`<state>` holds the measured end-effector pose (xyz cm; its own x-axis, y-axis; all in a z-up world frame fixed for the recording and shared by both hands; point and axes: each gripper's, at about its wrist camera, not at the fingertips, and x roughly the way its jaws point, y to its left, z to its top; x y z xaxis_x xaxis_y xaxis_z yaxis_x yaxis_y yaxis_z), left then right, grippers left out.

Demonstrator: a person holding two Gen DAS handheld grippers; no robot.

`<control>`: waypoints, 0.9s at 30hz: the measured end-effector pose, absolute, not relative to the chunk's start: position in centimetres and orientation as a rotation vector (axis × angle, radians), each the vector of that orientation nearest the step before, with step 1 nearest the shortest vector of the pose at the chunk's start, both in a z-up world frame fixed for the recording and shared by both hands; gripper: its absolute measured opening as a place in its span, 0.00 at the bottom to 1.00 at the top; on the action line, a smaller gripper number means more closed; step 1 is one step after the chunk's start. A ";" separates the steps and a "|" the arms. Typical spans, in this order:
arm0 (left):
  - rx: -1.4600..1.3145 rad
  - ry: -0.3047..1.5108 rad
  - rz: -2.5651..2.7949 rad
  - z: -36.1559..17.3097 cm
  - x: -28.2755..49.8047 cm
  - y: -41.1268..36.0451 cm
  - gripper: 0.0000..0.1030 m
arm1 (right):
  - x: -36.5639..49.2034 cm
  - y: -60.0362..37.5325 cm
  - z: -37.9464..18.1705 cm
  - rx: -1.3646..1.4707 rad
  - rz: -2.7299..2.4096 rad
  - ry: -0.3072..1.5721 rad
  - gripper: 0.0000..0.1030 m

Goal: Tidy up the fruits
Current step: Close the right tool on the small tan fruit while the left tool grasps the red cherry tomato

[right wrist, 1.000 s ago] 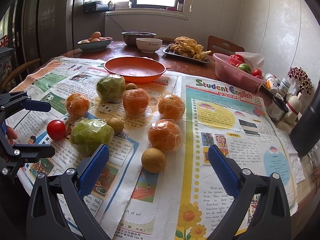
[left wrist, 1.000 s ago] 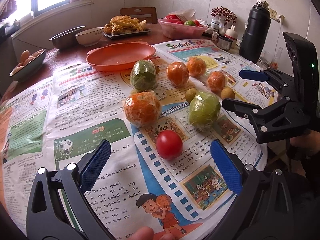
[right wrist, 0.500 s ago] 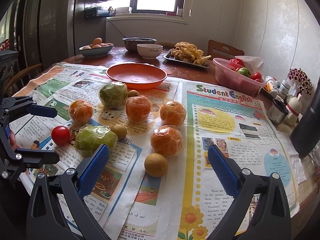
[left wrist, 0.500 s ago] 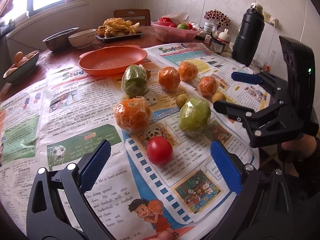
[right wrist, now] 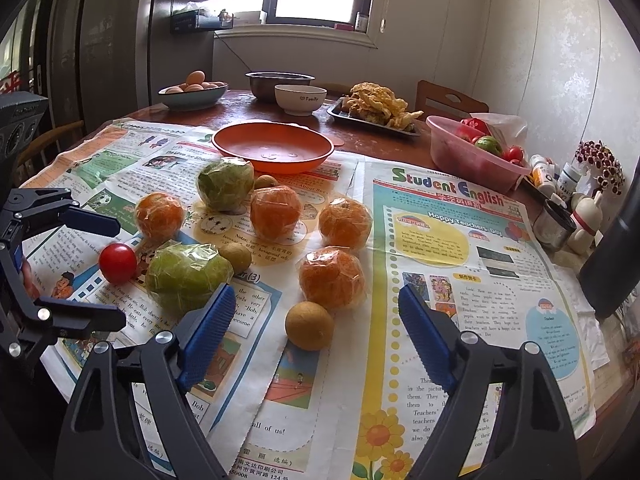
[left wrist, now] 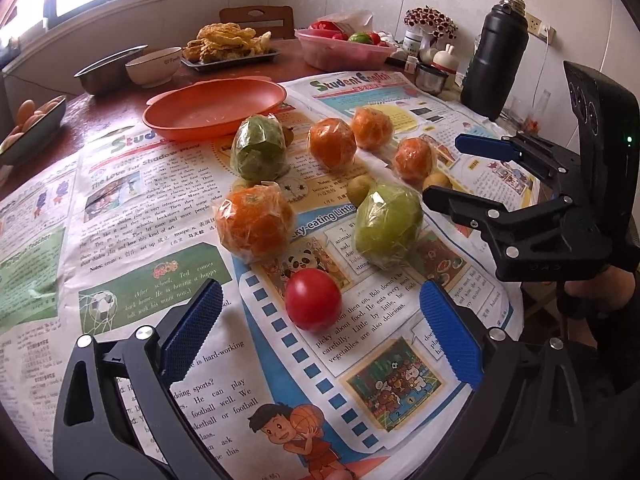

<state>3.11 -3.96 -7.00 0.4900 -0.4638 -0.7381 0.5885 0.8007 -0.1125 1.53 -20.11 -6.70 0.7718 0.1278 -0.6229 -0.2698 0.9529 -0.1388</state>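
Left wrist view: left gripper (left wrist: 318,334), empty, jaws closing either side of tomato (left wrist: 313,299) near newspaper's (left wrist: 132,200) front edge, probably untouched—centre pads, squeeze gently.

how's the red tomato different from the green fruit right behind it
The red tomato lies bare and glossy on the newspaper; the green fruit is wrapped in crinkled clear plastic. The tomato is plainly the smaller of the two. The tomato is smooth and round, while the green fruit looks lumpier under its wrap. Both rest on the newspaper, and neither is touched by any tongs.
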 end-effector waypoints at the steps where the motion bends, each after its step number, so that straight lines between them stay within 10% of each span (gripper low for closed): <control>1: 0.172 0.845 -0.647 -7.1 3.1 -4.1 0.83 | 1.6 -20.1 -6.8 -0.227 0.219 0.660 0.78; 27: 0.256 0.811 -0.669 -7.4 3.3 -4.9 0.56 | 2.6 -20.4 -8.2 -0.241 0.218 0.724 0.30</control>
<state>3.25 -4.86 -7.38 0.4993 -0.4517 -0.7394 0.6398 0.7677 -0.0370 2.56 -20.35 -8.25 0.7290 0.1127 -0.6752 -0.2782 0.9500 -0.1418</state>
